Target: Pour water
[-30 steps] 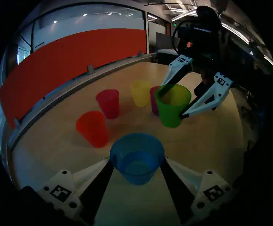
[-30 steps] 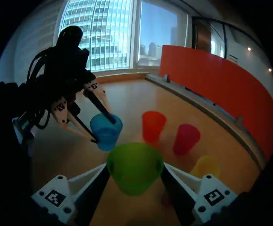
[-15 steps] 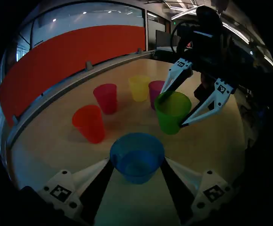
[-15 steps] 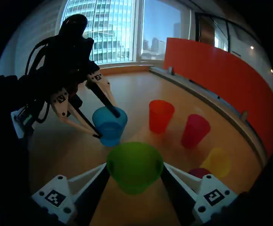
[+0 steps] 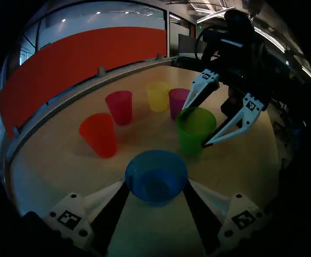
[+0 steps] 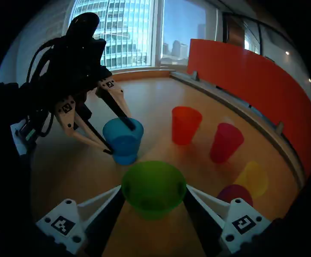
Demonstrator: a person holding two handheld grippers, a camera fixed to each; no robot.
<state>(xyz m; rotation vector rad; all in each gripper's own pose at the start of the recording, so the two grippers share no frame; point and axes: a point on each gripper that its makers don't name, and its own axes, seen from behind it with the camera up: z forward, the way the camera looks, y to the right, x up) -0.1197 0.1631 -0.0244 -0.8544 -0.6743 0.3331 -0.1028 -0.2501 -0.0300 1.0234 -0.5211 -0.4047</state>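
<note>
Left gripper (image 5: 156, 183) clamps blue cup (image 5: 156, 171) by its sides and holds it upright, likely so the water that seems to sit inside doesn't spill before the pour. Just beyond blue cup, right gripper (image 5: 194, 127) grips green cup (image 5: 195, 122) upright with its mouth up, probably as the receiver. Farther past blue cup, orange cup (image 5: 99, 135), red cup (image 5: 120, 107), yellow cup (image 5: 157, 96) and purple cup (image 5: 178, 97) stand spare on the wooden table (image 5: 241, 165).
</note>
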